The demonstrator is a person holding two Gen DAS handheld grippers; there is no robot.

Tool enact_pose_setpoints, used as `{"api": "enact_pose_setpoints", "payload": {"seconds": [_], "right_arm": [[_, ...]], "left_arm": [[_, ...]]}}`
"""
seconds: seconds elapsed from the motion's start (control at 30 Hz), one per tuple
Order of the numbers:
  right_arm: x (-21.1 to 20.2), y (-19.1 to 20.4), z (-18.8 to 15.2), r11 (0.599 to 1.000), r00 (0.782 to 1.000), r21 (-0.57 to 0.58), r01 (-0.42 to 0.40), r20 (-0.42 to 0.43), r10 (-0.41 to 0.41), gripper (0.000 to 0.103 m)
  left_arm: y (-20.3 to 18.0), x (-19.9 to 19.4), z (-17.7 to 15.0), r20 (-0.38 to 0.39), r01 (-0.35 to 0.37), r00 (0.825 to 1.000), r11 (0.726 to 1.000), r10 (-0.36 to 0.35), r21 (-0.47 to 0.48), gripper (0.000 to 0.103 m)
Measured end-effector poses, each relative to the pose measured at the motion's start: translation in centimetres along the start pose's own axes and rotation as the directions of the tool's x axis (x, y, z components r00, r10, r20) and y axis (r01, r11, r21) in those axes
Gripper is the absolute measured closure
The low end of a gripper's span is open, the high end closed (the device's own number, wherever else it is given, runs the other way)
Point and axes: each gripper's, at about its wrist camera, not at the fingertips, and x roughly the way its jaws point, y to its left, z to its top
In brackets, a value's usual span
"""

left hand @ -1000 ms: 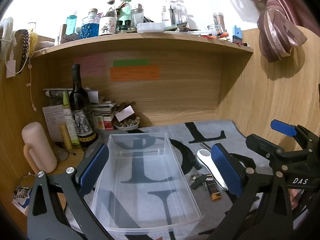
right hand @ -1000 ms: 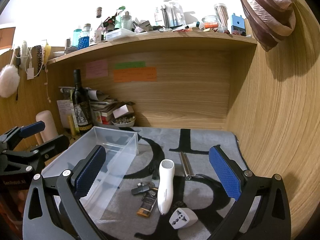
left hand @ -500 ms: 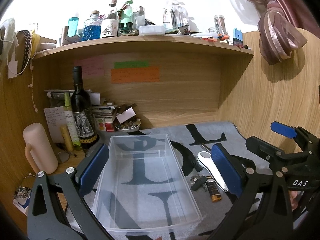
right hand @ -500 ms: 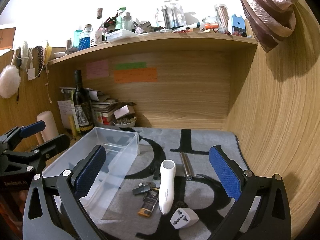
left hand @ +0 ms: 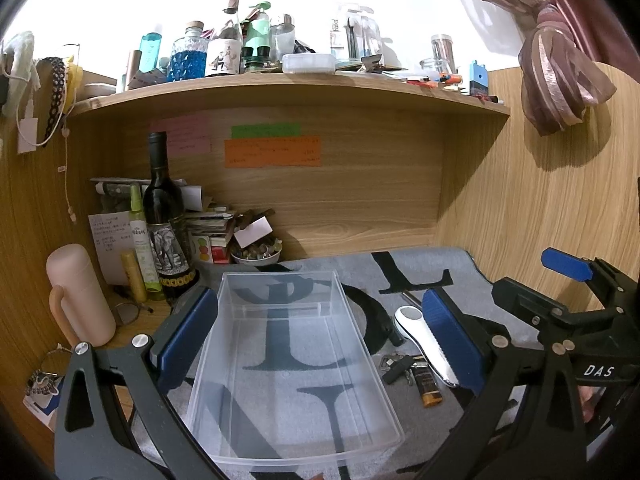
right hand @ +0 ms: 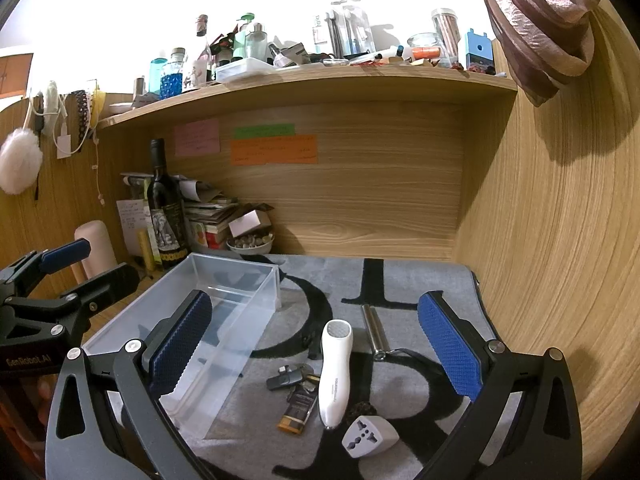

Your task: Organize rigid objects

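Observation:
An empty clear plastic bin (left hand: 296, 364) sits on the grey lettered mat (right hand: 420, 280); it also shows in the right wrist view (right hand: 224, 300). Right of it lie a white handheld device (right hand: 335, 372), a metal cylinder (right hand: 374, 330), a bunch of keys with a black fob (right hand: 290, 377), a brown lighter (right hand: 297, 410) and a white travel adapter (right hand: 370, 436). My left gripper (left hand: 316, 336) is open above the bin. My right gripper (right hand: 314, 344) is open above the small objects.
A wine bottle (left hand: 164, 224), a pink flask (left hand: 78, 294), stacked books and a bowl of small items (left hand: 256, 254) crowd the back left. The wooden wall (right hand: 560, 240) closes the right side. A cluttered shelf (left hand: 280, 84) hangs overhead.
Both views have shifted only slightly; the grippers stay open and nothing on the mat has moved.

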Motion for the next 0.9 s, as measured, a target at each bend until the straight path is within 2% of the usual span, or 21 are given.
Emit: {"api": "enact_pose_setpoints", "payload": {"seconds": [0.9], "right_arm": [[0.8, -0.12, -0.08, 1.0, 1.0, 0.007, 0.003, -0.022, -0.002, 0.0]], "left_arm": [[0.27, 0.41, -0.13, 0.02, 0.017, 1.0, 0.999, -0.016, -0.032, 0.0]]}}
